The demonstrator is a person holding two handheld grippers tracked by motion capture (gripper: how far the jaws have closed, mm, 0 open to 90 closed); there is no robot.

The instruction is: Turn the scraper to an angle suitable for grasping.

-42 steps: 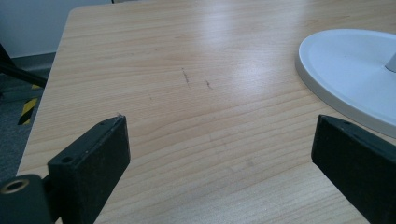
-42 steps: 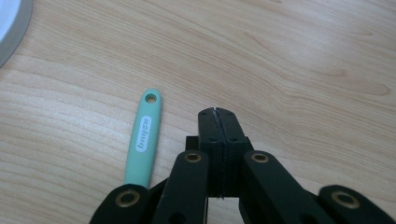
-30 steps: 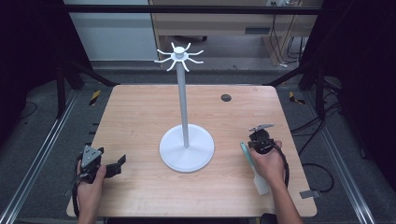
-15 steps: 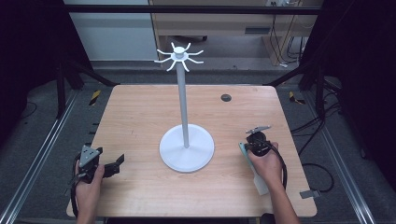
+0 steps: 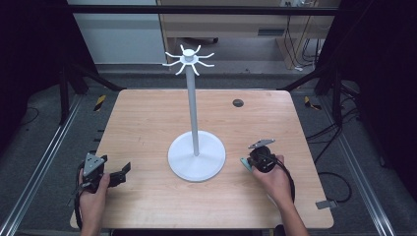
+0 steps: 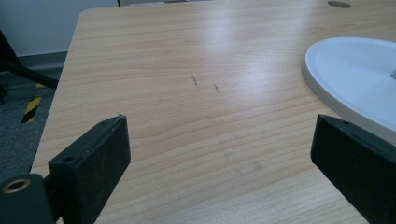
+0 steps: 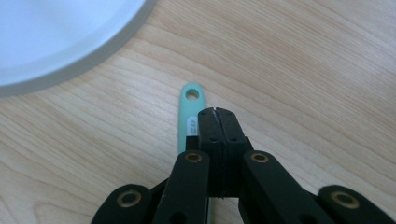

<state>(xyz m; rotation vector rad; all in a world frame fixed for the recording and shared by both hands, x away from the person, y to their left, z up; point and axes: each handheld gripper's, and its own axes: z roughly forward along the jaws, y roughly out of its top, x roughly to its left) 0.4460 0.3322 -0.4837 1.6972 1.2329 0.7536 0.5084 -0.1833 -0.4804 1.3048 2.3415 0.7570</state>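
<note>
A slim mint-green plastic utensil handle with a hanging hole at its tip (image 7: pixel 189 116) lies flat on the light wooden table (image 5: pixel 147 123), near the table's front right, its holed end pointing toward the round white base of a tall white hook stand (image 5: pixel 196 156). In the right gripper view the handle runs under the black jaws, which are pressed together with no gap; they sit above and just to one side of the handle, and nothing is clamped between them. A small white label shows on the handle beside the jaw tips.

From above, the right gripper (image 5: pixel 253 160) rests low on the table just right of the stand's base, the person's right hand (image 5: pixel 275 178) wrapped around it, with the green tip (image 5: pixel 244 163) peeking out at its left.

The stand's thin pole rises from the base to a crown of radiating white hooks (image 5: pixel 189 60).

At the front left corner, the left hand (image 5: pixel 93 189) holds the left gripper (image 5: pixel 120 172), its jaws spread wide over bare wood, the rim of the base near one jaw.

A small dark round grommet (image 5: pixel 238 103) sits near the table's far edge.
</note>
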